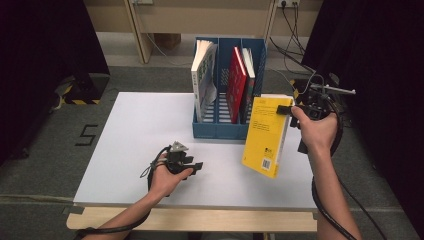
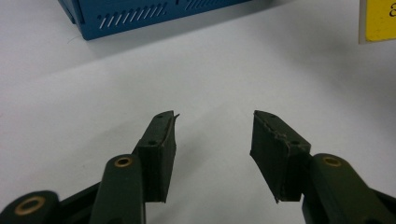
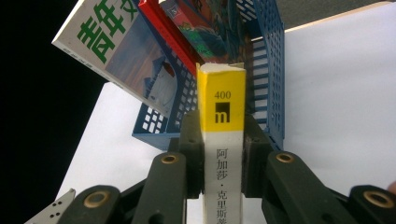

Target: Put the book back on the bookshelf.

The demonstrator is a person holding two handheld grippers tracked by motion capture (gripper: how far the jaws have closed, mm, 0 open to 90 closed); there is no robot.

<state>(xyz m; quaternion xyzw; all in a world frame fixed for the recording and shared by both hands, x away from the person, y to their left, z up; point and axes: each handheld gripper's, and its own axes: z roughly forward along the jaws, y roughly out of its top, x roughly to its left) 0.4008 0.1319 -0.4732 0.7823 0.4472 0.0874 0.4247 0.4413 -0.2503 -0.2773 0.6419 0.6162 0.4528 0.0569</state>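
**Yellow book clamped at the right, left gripper idle on the table**

In the lower left of the high view, the left gripper [image 1: 199, 166] rests low over the white table [image 1: 135, 135], its body half covered by the hand. Its own view shows the jaws spread apart with nothing between them and bare tabletop ahead.

At centre top stands the blue file rack [image 1: 220, 131]. A white book [image 1: 202, 80] leans in its left slot, a red book [image 1: 236, 82] in the next, and the slot floors are hidden.

Right of centre, the yellow book [image 1: 266, 135] hangs clear of the table, just in front of the rack's right end. Its long axis runs top to bottom, tilted slightly, with the lower corner toward the table's near edge. The right gripper [image 1: 285, 110] is clenched across its spine near the top. In the right gripper view the spine text is cut off at the bottom.
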